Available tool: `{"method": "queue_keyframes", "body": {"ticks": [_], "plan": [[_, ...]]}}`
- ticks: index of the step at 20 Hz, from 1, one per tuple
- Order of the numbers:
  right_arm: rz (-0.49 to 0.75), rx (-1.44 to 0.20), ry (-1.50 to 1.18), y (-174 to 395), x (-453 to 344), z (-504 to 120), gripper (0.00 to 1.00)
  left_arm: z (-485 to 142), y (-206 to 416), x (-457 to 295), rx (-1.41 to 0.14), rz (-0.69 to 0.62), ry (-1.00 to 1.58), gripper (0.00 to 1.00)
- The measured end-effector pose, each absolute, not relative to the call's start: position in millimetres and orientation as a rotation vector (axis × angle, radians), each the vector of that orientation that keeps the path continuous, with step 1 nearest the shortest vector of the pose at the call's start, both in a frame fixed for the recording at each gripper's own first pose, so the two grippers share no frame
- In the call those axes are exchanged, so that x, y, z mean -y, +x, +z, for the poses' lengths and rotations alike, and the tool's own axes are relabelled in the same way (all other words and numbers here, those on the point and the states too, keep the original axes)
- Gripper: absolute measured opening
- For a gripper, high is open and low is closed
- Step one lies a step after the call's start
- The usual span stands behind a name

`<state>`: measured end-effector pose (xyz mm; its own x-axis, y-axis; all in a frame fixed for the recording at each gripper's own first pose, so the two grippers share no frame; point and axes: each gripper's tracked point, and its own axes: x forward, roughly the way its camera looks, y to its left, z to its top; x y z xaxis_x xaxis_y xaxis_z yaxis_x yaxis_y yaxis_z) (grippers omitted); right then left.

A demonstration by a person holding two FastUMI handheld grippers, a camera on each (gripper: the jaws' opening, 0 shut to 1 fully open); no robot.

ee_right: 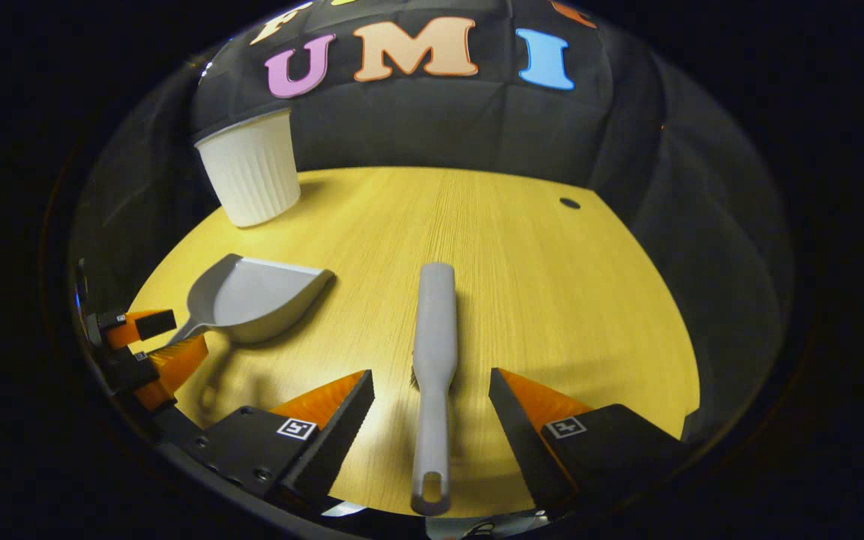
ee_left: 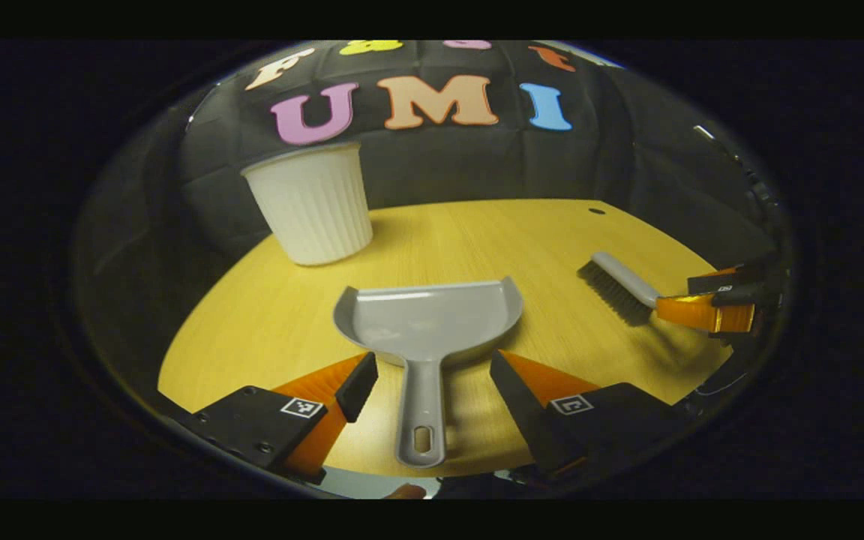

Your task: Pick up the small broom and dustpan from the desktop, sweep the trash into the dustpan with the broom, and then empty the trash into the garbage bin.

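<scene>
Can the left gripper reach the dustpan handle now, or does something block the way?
Probably yes. The left gripper is open, one finger on each side of the dustpan handle, nothing lying between. The broom and the white bin lie well aside.

1. The left gripper is held low and level, its two fingers spread wide apart and pressing on nothing.
2. The right gripper sits in the same low, forward-pointing pose, jaws standing wide with a broad gap between them.
3. Seen from the right gripper view, the left gripper sits far off to that camera's left side.
</scene>
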<state>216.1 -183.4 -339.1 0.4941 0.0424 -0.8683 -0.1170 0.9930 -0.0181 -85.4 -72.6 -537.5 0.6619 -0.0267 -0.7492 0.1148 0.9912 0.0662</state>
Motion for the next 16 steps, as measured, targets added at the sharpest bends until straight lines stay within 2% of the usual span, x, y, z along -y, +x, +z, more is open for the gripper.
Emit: {"method": "queue_keyframes", "body": {"ticks": [6, 11, 16], "plan": [[0.196, -0.657, 0.04, 240.0, 167.4, -217.2, 0.93, -457.4, -46.4, 72.1, -0.555, 0.016, 0.171, 0.93], [0.215, -0.511, 0.009, 259.7, 164.7, -154.0, 0.93, -401.9, -0.5, 86.2, -0.316, -0.026, 0.092, 0.92], [0.123, -0.4, -0.008, 279.5, 166.9, -103.4, 0.93, -349.6, 12.5, 80.7, -0.204, -0.063, 0.044, 0.92]]}}
